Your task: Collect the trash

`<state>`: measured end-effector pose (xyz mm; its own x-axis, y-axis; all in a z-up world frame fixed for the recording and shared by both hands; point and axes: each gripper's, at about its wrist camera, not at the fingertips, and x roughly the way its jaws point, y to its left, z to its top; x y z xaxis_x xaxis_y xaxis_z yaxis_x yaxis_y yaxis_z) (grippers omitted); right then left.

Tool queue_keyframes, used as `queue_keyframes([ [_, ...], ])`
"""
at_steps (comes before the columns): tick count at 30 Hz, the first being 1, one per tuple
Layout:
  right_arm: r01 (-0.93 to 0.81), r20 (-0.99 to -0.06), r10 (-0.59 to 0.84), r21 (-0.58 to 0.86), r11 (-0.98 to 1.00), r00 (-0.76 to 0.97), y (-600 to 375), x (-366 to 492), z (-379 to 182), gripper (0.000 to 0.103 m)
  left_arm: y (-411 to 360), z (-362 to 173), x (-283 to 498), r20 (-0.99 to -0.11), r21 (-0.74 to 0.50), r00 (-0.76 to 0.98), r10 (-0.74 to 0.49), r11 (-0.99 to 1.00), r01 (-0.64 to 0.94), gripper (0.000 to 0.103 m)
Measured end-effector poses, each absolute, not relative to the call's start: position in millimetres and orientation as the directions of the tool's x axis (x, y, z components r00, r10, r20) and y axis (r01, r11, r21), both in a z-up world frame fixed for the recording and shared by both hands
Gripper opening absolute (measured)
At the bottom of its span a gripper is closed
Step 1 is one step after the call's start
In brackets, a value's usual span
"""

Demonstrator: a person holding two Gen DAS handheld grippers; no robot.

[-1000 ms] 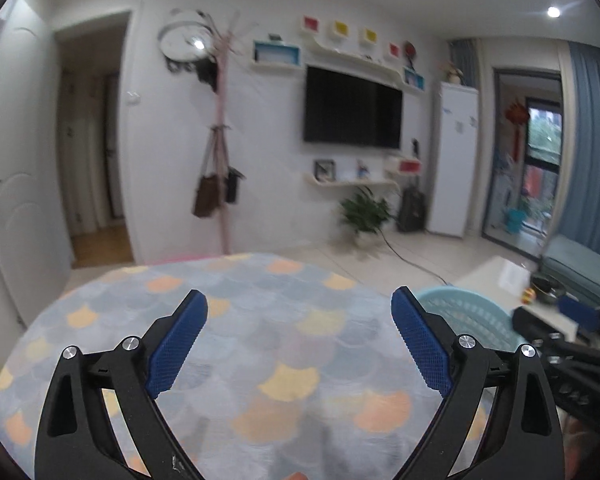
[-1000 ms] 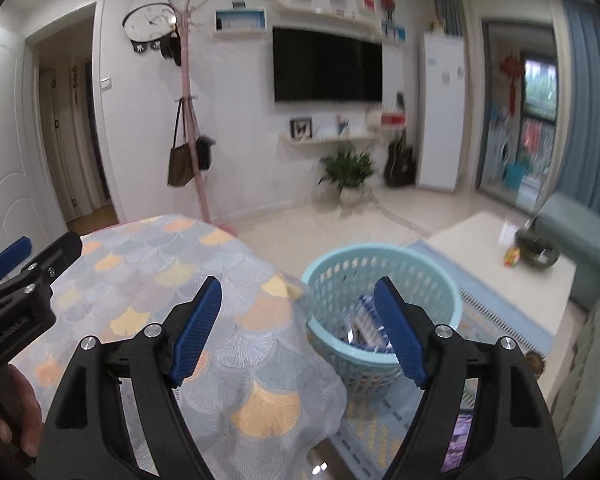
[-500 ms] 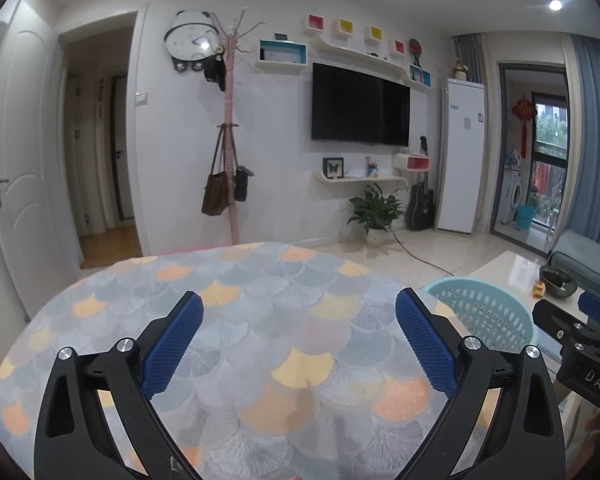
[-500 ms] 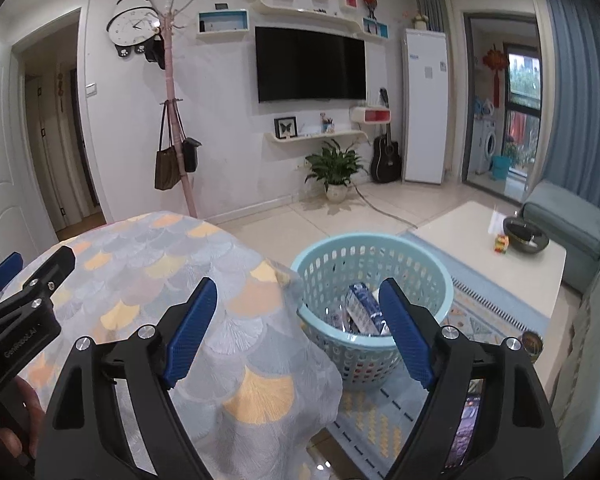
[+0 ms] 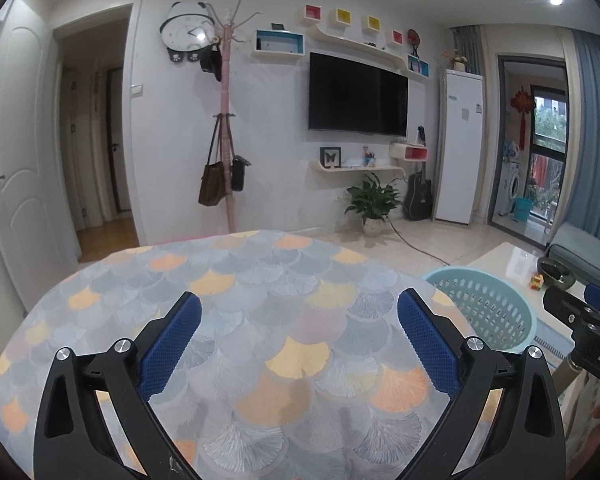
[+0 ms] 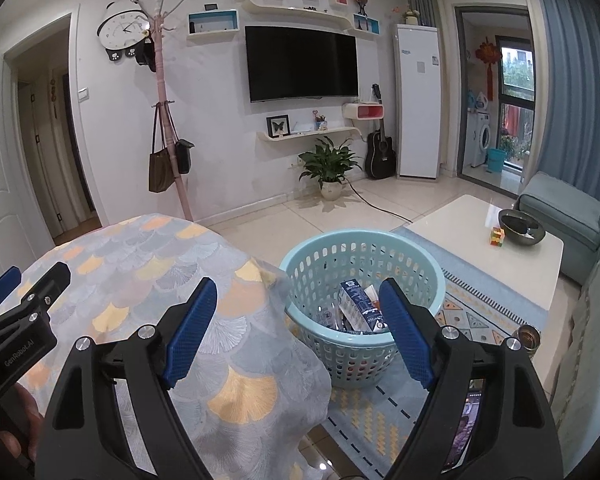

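Two grippers, we hold both spread wide and empty | left gripper (image 5: 299, 334) over the scallop-patterned tablecloth (image 5: 236, 280) | right gripper (image 6: 296, 318) at the table edge | light-blue laundry basket (image 6: 364, 256) at 1 o'clock, cartons (image 6: 354, 304) inside

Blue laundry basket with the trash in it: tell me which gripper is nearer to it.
Right. The right gripper hangs open at the table's edge, just beside the basket. The left gripper, also open, sits over the tablecloth, with the basket off to its right.
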<state>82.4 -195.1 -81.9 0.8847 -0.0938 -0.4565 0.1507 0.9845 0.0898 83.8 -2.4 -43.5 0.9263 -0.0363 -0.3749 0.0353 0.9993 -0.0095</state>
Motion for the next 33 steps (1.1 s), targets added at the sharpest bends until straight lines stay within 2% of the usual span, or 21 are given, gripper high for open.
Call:
queue_keyframes([
  [33,0.147,-0.446,-0.098,0.075,0.986,0.889,-195.0,82.3,-81.9,0.082,3.4,-38.8,87.0,-0.386,-0.052,0.922,-0.039,0.998,0.021,0.096],
])
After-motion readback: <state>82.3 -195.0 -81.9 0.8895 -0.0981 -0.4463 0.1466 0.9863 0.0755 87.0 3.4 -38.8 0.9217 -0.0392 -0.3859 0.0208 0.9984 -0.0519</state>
